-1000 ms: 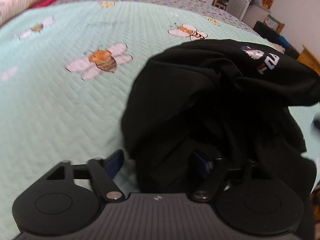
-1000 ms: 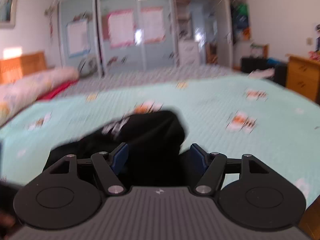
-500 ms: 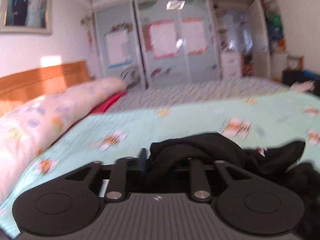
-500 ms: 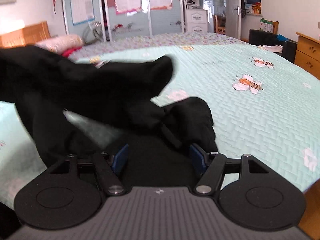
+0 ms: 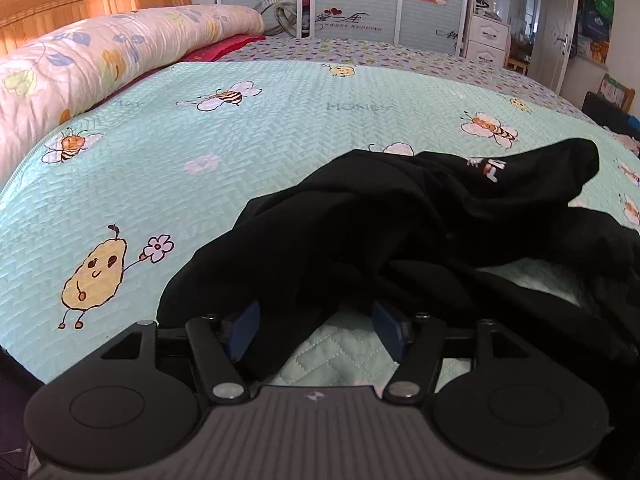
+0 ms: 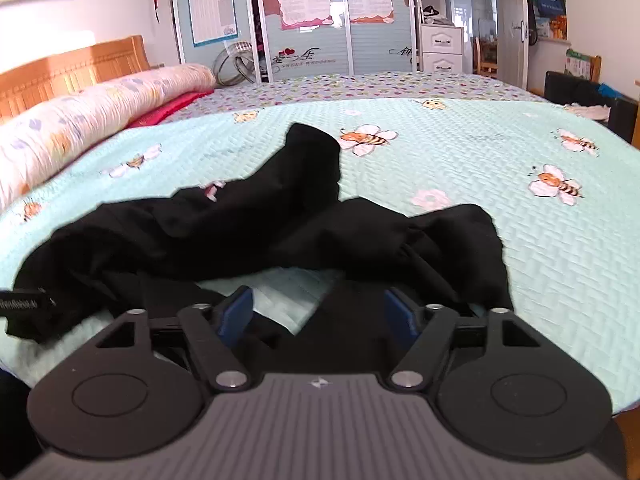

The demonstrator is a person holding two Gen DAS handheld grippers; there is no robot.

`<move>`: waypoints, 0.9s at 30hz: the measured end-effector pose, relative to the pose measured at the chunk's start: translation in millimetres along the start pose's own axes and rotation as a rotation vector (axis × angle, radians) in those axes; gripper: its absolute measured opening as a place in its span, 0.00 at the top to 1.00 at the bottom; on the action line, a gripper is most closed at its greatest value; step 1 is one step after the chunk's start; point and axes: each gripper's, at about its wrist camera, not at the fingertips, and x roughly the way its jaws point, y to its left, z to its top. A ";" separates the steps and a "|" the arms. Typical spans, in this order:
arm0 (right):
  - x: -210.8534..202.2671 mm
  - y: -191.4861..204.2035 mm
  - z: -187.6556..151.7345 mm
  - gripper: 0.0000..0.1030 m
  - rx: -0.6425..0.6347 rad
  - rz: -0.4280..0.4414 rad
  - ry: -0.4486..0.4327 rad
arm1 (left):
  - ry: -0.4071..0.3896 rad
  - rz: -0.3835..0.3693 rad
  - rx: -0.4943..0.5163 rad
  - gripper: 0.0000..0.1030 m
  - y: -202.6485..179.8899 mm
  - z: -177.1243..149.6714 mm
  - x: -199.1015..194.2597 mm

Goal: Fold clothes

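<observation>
Wide bed (image 5: 280, 128) under a quilted mint bedspread (image 6: 500, 216), stitched in a herringbone weave, printed with bees and a yellow pear figure. Along the headboard edge, a long rolled quilt (image 5: 100, 56), soft and pale pink with floral print, over a strip of red fabric. Beyond the far edge, sliding wardrobe doors (image 6: 304, 20) with pink and blue papers stuck on; a small white drawer unit beside them.

Near the front edge of the bed, crumpled black garment (image 5: 400, 216) of matte, limp cloth, bunched in folds with one sleeve-like flap lifted toward the far side; small white and red logo partly buried in a crease, unreadable. Exact cut of the garment hard to tell from the heap.

Left hand-held gripper (image 5: 316, 330): jaws just been opening, blue pads spread, a fold of black cloth lying between them, not pinched. Right hand-held gripper (image 6: 320, 316): jaws likewise just been widening, pads apart, dark cloth loose between, unpressed. Fingertips of both mostly hidden by fabric.
</observation>
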 end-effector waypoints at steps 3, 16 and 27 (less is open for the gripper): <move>12.5 4.9 12.0 0.27 0.045 0.039 0.015 | 0.006 0.010 -0.020 0.36 2.3 3.8 5.5; 162.8 -12.1 108.5 0.84 0.237 0.092 0.186 | 0.014 -0.029 0.012 0.35 5.8 -4.7 6.2; 44.1 -82.1 56.7 0.21 0.137 -0.087 0.058 | 0.003 -0.158 0.041 0.35 -14.2 -7.1 0.5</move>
